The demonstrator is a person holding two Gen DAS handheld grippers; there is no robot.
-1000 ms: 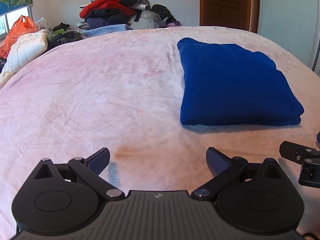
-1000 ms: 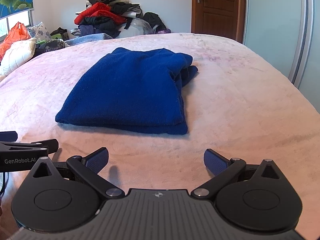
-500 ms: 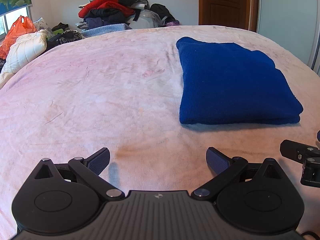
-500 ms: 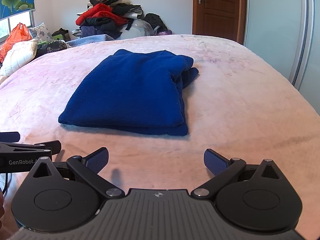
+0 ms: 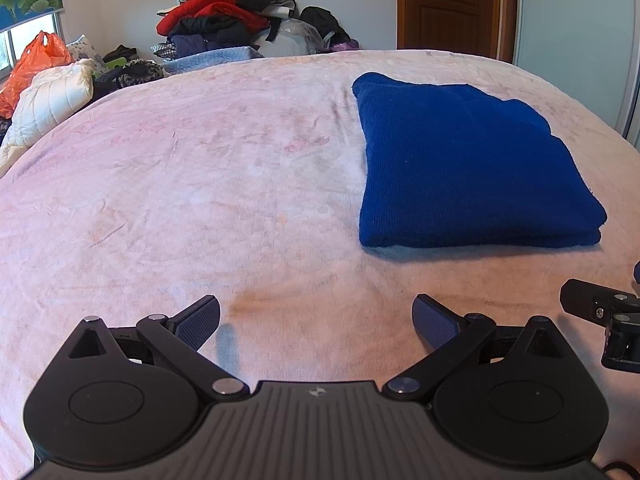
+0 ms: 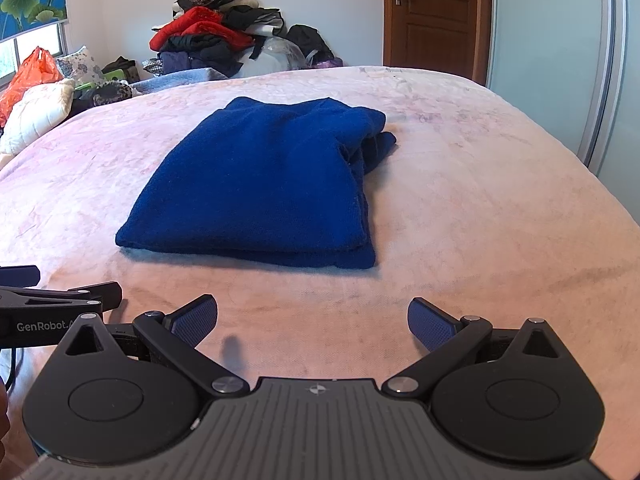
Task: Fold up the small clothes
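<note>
On the pink bedspread [image 5: 200, 200] lies a folded blue sweater [image 6: 260, 184], soft and light; best pinched at its near corners. Left gripper [image 5: 316, 316] and right gripper [image 6: 312, 316] both stand apart, empty.

A folded garment [image 5: 472, 168] is lying flat on the bed [image 5: 200, 184], in its right half as the left wrist view is showing it. The left gripper [image 5: 316, 320] and the right gripper [image 6: 313, 320] are hovering side by side over the near edge of the bed, well short of the garment. Behind the bed a heap of clothes [image 5: 228, 20] is piling against the far wall, with a door [image 6: 432, 16] standing to its right. Pillows and a bag [image 5: 38, 64] are sitting off the bed's far left side.
</note>
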